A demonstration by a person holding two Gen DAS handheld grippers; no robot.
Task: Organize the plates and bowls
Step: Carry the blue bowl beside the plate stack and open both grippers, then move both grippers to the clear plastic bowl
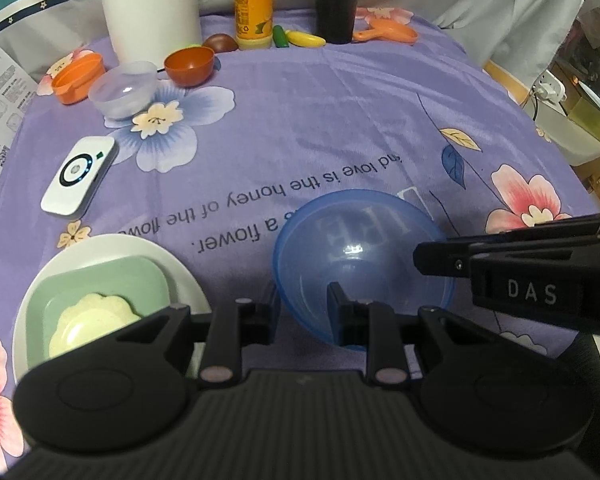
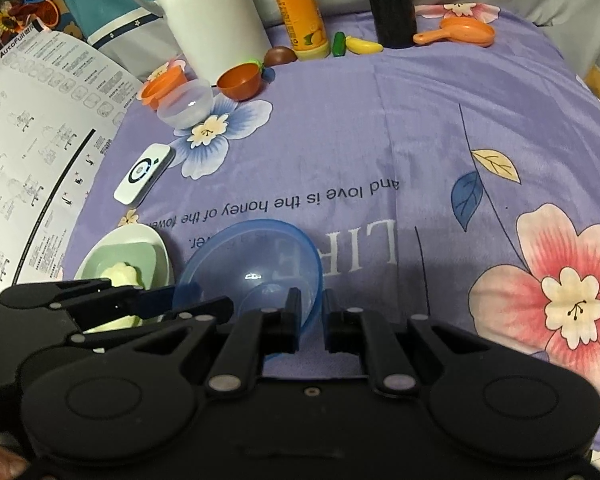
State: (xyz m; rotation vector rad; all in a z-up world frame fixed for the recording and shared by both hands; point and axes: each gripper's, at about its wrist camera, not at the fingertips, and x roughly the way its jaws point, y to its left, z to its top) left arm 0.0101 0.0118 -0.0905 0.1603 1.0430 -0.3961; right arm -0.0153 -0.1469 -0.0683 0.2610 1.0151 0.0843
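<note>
Left gripper (image 1: 300, 312): low, level, jaws straddling near rim of translucent blue plastic bowl (image 1: 360, 256), parted. Right gripper (image 2: 311, 320): same bowl's right rim between fingers, gap visible, grasp not certain. Bowl upright on purple floral cloth (image 1: 300, 140). Left of bowl: one white round plate (image 1: 100, 248), one green square dish (image 1: 100, 280), one cream flower-shaped dish (image 1: 92, 320), nested.

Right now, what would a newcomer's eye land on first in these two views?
The translucent blue bowl near the front, both grippers straddling its rim: the left gripper on its left side, the right gripper on its right. Left of it sits a white plate holding a green square dish and a cream flower-shaped piece. All rest on a purple floral tablecloth.
</note>
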